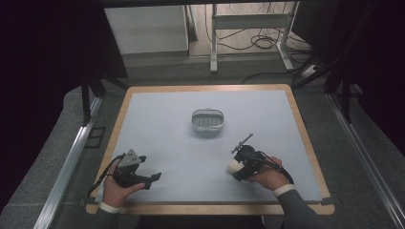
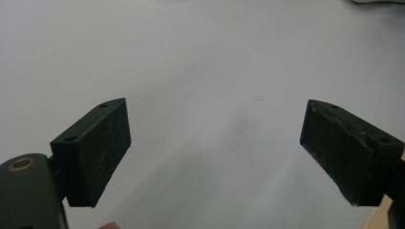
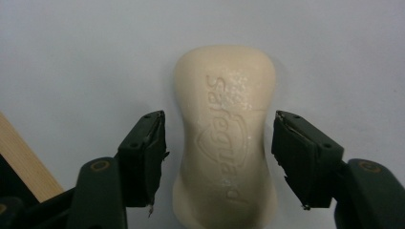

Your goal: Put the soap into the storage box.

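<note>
Cream waisted soap bar (image 3: 224, 138) embossed "Safeguard", laid flat on the pale blue mat (image 1: 191, 152) at 5 o'clock, flanked untouched by the parted jaws of the right gripper (image 3: 219, 162), oval ribbed dish (image 1: 207, 120) seen mid-mat, left gripper (image 2: 215, 148) held wide at 7 o'clock.

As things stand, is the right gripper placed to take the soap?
Probably yes. The right gripper is open with one jaw on each side of the soap, a gap on both sides and nothing between. The soap lies flat on the mat.
</note>
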`<state>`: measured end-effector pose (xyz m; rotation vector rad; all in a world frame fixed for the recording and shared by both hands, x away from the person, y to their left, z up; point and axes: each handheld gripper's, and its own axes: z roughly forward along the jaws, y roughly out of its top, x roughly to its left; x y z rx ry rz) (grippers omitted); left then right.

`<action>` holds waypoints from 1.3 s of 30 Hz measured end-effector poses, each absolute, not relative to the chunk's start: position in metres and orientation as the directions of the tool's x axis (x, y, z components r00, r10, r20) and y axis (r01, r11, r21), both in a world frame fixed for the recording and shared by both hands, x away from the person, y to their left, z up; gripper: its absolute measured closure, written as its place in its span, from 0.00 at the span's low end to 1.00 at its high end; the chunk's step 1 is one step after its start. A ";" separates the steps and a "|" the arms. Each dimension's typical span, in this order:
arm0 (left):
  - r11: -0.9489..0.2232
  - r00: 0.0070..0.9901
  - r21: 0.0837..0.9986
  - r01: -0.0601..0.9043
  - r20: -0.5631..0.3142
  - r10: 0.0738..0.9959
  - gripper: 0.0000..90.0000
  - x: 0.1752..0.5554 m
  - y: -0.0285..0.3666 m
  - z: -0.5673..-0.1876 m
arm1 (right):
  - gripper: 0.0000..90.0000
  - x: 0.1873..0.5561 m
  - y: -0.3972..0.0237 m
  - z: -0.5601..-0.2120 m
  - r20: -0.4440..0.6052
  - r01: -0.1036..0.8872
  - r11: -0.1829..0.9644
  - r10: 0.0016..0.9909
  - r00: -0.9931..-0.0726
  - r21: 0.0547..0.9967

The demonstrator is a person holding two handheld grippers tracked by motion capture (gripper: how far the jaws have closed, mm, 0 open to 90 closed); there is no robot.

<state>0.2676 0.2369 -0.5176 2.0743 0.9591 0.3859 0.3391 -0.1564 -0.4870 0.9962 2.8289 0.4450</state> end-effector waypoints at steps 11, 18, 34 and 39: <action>-0.392 0.666 0.773 0.498 -0.051 0.744 0.12 0.267 0.237 -0.517 | 0.54 0.345 -0.151 -0.493 -0.015 0.609 0.757 0.629 -0.777 0.236; -0.378 0.655 0.778 0.502 -0.056 0.754 0.12 0.267 0.243 -0.515 | 0.55 0.347 -0.150 -0.492 -0.031 0.621 0.747 0.645 -0.764 0.238; -0.378 0.653 0.777 0.503 -0.055 0.756 0.12 0.267 0.243 -0.516 | 0.55 0.353 -0.158 -0.466 -0.036 0.584 0.748 0.624 -0.780 0.316; -0.381 0.654 0.776 0.503 -0.054 0.755 0.12 0.268 0.243 -0.516 | 0.55 0.358 -0.156 -0.459 -0.042 0.570 0.751 0.616 -0.787 0.333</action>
